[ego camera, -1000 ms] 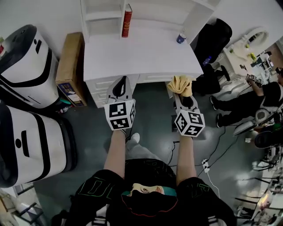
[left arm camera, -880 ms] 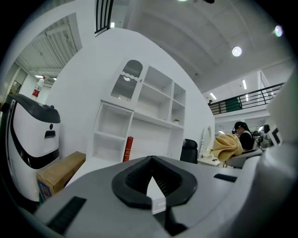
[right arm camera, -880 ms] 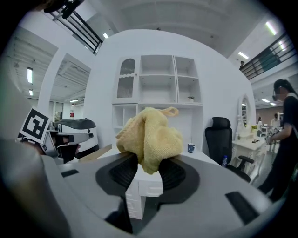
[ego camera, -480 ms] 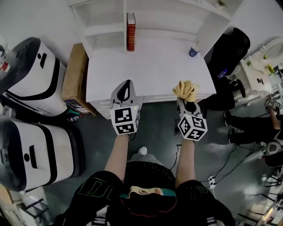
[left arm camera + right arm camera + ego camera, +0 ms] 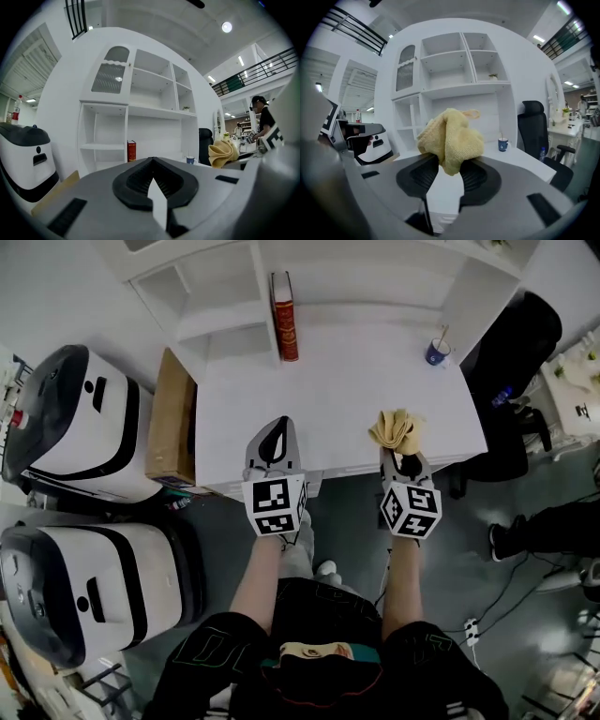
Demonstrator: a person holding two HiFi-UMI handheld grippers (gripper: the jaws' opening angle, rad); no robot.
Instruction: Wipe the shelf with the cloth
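— Cloth [image 5: 450, 138]?
— Bunched up, clamped btw right gripper [image 5: 401, 454] jaws, over table [image 5: 356, 381] front edge, well apart from shelf [image 5: 225, 320].
— Left gripper [image 5: 272, 435]?
— Jaws together, nothing in them; nr same edge.

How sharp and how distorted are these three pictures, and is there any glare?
Head view: sharp and evenly lit, the white desk nearly washed out, lines bowed toward the edges. Left gripper view: heavy fisheye inside a black ring, lines bowed around the shelf, a ceiling lamp glaring. Right gripper view: same fisheye, the cloth crisp.
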